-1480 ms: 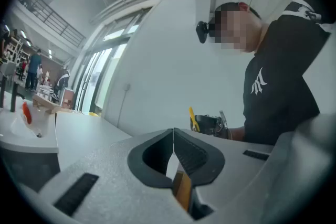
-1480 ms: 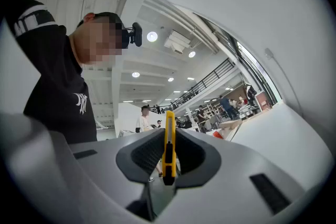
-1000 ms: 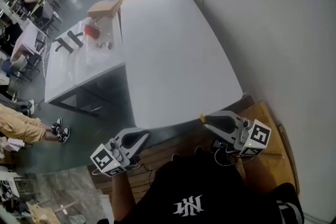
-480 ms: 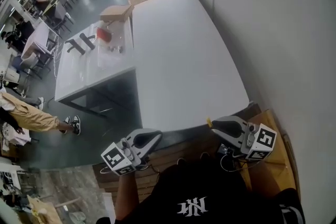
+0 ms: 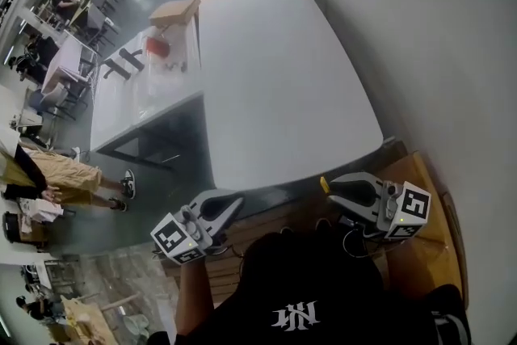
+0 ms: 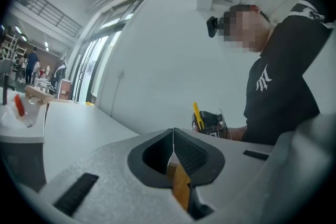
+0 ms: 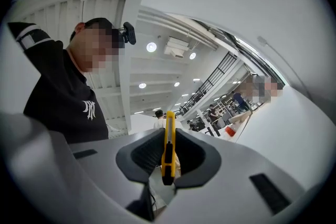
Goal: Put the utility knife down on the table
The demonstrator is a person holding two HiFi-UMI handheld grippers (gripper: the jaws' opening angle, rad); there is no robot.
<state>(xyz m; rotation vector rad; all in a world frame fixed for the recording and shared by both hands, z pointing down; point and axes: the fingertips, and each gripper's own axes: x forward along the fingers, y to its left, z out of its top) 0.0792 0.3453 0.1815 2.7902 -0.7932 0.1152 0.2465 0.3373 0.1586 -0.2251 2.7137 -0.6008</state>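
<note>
Lengthwise, the yellow utility knife (image 7: pixel 168 152) sits clamped in the right hand-held gripper (image 7: pixel 168 136), tip forward.

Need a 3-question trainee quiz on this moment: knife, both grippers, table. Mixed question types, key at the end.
1. True or false: the knife is not yet on the table.
2. Fill in: the left gripper has its jaws ____ (apart / together).
3. Multiple choice: the knife is held by
A) the left gripper
B) the right gripper
C) nothing

Key: 1 true; 2 together, with nothing between them; 3 B, whose jaws are clamped on the yellow knife.
</note>
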